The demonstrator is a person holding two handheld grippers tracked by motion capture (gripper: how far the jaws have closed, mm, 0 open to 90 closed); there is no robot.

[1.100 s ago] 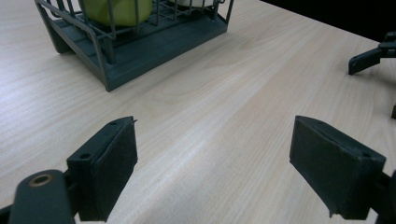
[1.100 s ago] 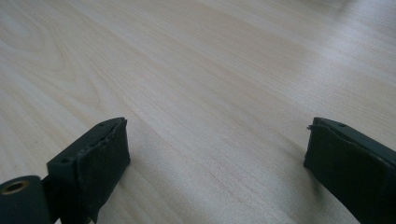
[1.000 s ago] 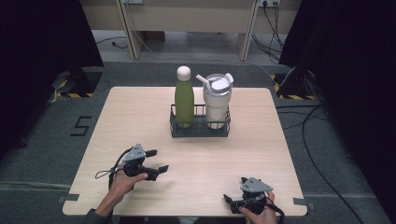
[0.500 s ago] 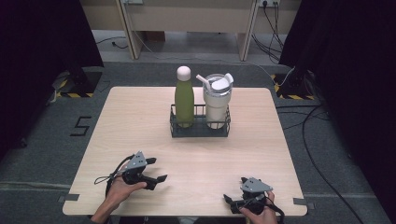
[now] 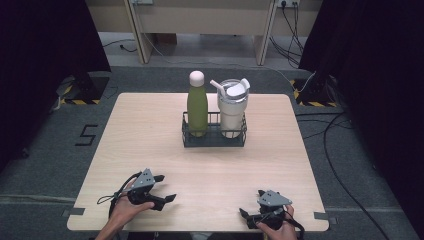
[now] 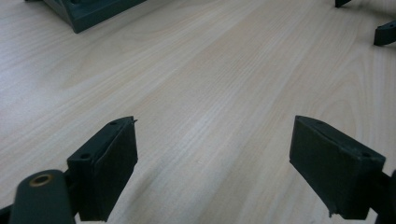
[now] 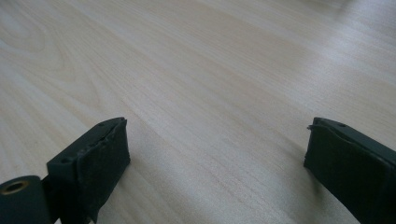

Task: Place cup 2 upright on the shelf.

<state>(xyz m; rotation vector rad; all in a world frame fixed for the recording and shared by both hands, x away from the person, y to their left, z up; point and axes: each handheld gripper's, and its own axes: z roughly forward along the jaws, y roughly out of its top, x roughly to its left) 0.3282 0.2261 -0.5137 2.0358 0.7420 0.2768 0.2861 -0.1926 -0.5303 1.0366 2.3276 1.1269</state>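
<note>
Pale wood lay bare between both my grippers' parted jaws, left gripper (image 5: 162, 188) and right gripper (image 5: 250, 218) near the worktop's (image 5: 150, 130) front edge, so reaching squarely toward the far rack (image 5: 214, 138) seemed wisest.

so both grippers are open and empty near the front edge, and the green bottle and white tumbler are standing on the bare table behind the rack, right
Not quite. The green bottle and the white tumbler stand upright inside the black wire rack, not behind it on the bare table; the high view shows this. The rest holds: the left gripper and the right gripper are both open and empty near the front edge.
</note>
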